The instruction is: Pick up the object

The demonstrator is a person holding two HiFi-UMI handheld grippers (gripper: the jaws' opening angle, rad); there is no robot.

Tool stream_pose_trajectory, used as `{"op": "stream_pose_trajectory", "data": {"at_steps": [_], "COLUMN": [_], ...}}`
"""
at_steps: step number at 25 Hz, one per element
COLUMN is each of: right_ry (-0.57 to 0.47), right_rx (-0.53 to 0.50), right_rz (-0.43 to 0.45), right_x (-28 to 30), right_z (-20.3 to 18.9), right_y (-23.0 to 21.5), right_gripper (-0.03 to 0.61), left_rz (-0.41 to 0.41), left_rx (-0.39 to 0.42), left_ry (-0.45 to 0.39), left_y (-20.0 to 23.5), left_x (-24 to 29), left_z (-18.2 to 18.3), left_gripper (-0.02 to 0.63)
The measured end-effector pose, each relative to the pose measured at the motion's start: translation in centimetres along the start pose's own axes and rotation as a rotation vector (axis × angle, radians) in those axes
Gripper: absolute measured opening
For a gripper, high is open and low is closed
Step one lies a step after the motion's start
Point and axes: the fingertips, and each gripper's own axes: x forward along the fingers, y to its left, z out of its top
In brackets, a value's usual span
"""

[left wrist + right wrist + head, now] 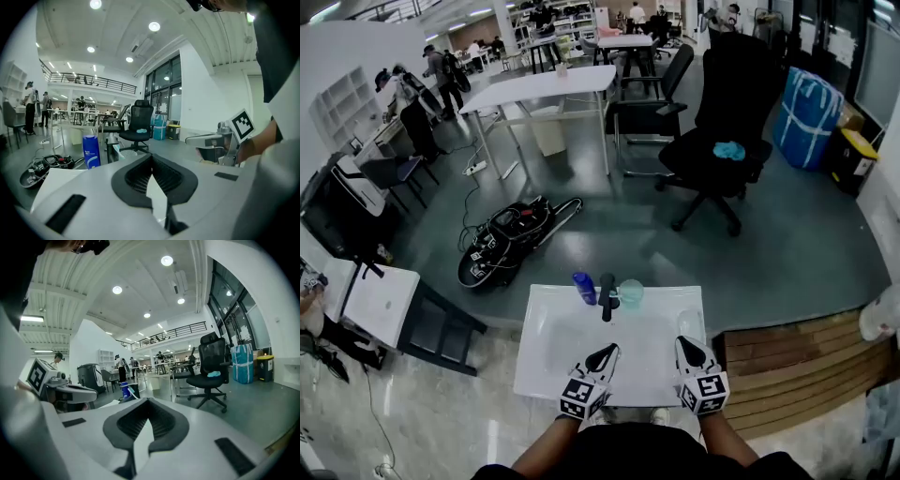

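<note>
A small white table (553,370) stands in front of me. Along its far edge stand a blue bottle (584,288), a dark upright object (607,295) and a clear cup (630,292). My left gripper (611,350) hovers over the near middle of the table, shut with nothing in it. My right gripper (682,342) is beside it on the right, also shut with nothing held. In the left gripper view the jaws (151,158) meet, and the blue bottle (91,151) stands beyond them to the left. In the right gripper view the jaws (148,401) meet, with the bottle (125,390) far ahead.
A black office chair (717,150) with a teal cloth stands beyond the table. A black bag with cables (502,246) lies on the floor at the left. A wooden platform (797,361) borders the right. A low white stand (380,300) is at the left, and people stand at the far left.
</note>
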Motion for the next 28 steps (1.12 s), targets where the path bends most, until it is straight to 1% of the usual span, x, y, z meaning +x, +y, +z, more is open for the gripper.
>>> {"op": "stream_pose_trajectory", "data": {"at_steps": [6, 11, 14, 17, 21, 26, 27, 28], "right_ry": [0.053, 0.090, 0.131, 0.182, 0.252, 0.308, 0.317, 0.326], "right_rx": [0.019, 0.016, 0.029, 0.040, 0.024, 0.030, 0.033, 0.036], "right_rz": [-0.064, -0.135, -0.174, -0.189, -0.219, -0.283, -0.293, -0.301], "right_x": [-0.7, -1.5, -1.8, -1.7, -1.3, -1.0, -0.9, -0.8], "right_z": [-1.7, -3.0, -4.1, -5.6, -7.2, -8.7, -9.0, -9.3], "right_y": [-1.6, -4.0, -5.2, -6.2, -7.5, -9.1, -9.5, -9.9], "right_gripper": [0.018, 0.018, 0.018, 0.018, 0.018, 0.020, 0.023, 0.040], "left_rz": [-0.024, -0.048, -0.059, -0.071, -0.078, -0.074, -0.070, -0.065], "left_rx": [-0.016, -0.028, -0.034, -0.043, -0.042, -0.041, -0.039, -0.038], "left_ry": [0.009, 0.031, 0.048, 0.062, 0.068, 0.093, 0.092, 0.090], "left_y": [0.1, -0.2, -0.3, -0.5, -0.6, 0.0, 0.2, 0.4], "left_x": [1.1, 1.9, 2.1, 2.6, 3.2, 3.1, 3.2, 3.2], "left_z": [-0.8, -1.8, -2.3, -2.8, -3.0, -3.4, -3.4, -3.5], "left_gripper": [0.014, 0.014, 0.014, 0.014, 0.014, 0.014, 0.014, 0.014]}}
